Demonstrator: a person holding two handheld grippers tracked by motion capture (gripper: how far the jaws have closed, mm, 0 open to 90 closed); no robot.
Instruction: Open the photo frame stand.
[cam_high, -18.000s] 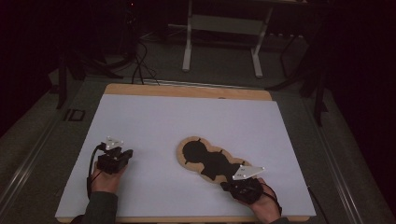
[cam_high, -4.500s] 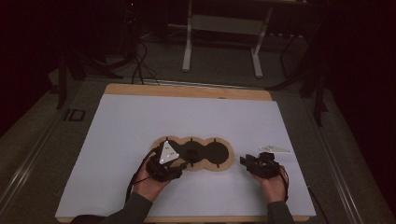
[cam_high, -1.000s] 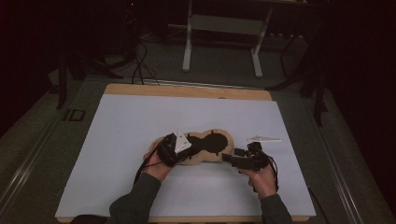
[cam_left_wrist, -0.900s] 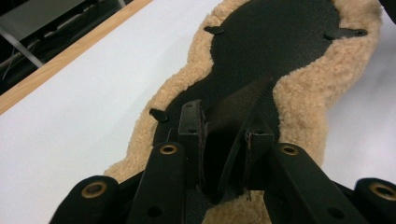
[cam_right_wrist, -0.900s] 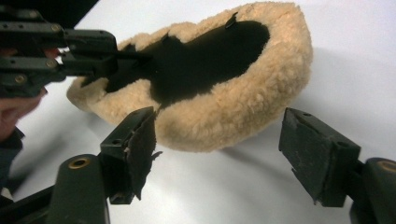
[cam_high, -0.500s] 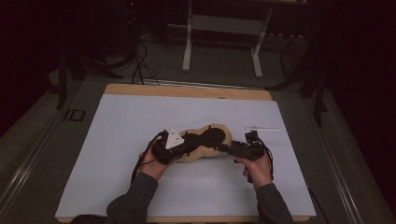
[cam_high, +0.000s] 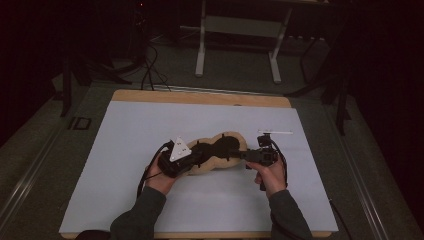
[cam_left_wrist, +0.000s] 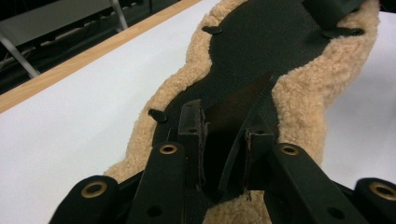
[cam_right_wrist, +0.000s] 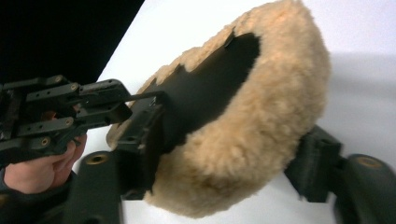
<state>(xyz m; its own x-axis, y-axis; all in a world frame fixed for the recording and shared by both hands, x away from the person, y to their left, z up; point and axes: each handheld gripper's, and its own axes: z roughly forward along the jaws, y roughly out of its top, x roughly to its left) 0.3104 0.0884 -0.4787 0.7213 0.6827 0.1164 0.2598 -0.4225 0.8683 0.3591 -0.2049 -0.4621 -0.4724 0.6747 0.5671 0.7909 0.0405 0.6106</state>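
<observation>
High view: fleece-edged black pad (cam_high: 220, 150) sits mid-table on the white sheet (cam_high: 125, 150), left gripper (cam_high: 192, 159) clamped on its near-left end (left gripper view shows a black flap pinched between the jaws), right gripper (cam_high: 242, 155) at the opposite end. Right gripper's jaws have just been closing and straddle the fleece rim (cam_right_wrist: 261, 140); can't tell if the pads bite yet. I'd keep left firm, seat right fully over fleece and backing before lifting or folding; no containers around.
</observation>
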